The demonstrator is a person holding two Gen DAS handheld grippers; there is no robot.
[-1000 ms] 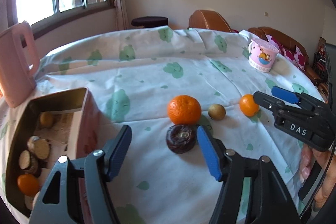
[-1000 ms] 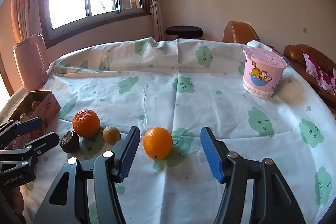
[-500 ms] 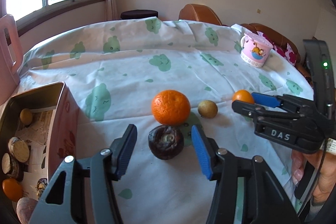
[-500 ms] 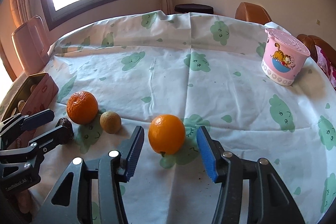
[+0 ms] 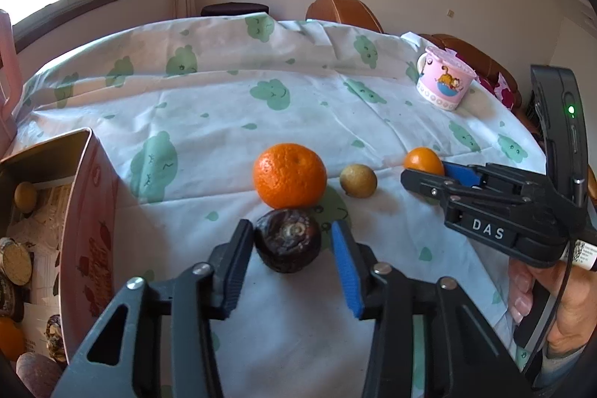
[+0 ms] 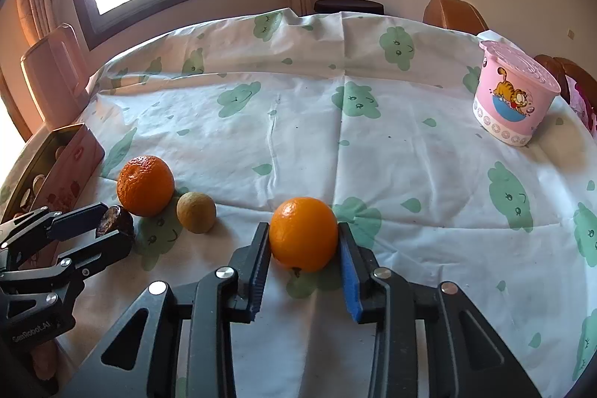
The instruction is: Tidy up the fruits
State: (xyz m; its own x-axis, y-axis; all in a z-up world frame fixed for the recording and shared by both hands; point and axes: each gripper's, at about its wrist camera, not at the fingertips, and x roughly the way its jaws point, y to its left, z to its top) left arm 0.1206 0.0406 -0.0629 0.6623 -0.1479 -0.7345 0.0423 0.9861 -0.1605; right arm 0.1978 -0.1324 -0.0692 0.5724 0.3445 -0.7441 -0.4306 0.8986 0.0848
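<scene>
Left tongs [image 5: 293, 248], just closing, bracket the dark wrinkled fruit [image 5: 288, 241] before a tangerine [image 5: 289, 175].

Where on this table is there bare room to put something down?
The wide stretch of white green-patterned tablecloth between the fruit row and the pink cartoon tub is bare. It is crowded near the pink tin box: bumpy orange mandarin, small yellow-green fruit, dark wrinkled fruit.
</scene>
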